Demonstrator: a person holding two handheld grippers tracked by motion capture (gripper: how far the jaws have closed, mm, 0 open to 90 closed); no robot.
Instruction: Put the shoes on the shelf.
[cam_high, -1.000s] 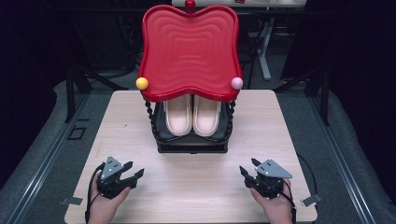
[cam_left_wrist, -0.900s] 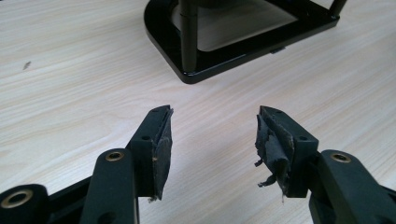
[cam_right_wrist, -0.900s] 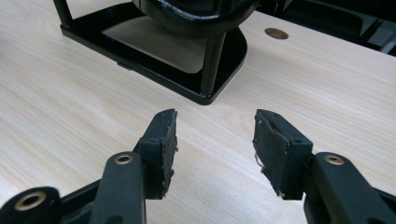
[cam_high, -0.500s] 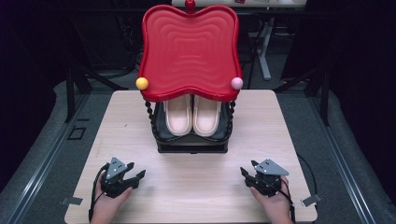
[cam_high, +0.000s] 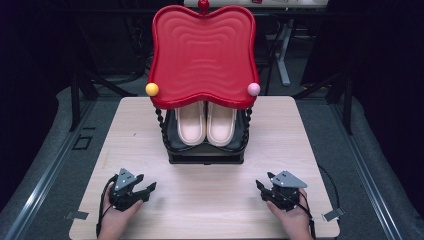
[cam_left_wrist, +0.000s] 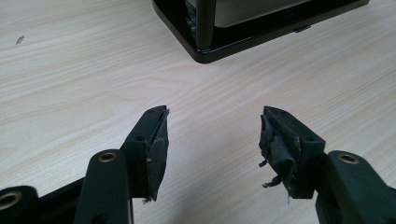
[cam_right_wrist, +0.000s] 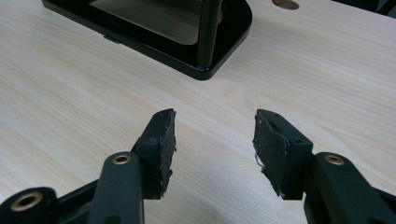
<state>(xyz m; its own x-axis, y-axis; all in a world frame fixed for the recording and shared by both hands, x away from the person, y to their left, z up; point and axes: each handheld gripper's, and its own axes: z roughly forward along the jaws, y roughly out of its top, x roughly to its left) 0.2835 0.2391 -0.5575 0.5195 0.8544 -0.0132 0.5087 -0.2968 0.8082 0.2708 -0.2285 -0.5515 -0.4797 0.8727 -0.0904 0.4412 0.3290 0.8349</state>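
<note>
Two tools rest near the surface's front edge, the left tool (cam_high: 131, 189) and right tool (cam_high: 280, 189) both gaping wide and empty. The slippers (cam_high: 206, 123) sit on the rack's (cam_high: 206, 156) lower shelf, mid-surface, under a red tray (cam_high: 202, 52). We judge that reaching in high could knock that tray. Both hands lie low, tools angled inward at the rack.

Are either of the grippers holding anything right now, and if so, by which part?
Nothing is held. The left gripper and the right gripper both stand open over the light wooden table, jaws empty.
</note>
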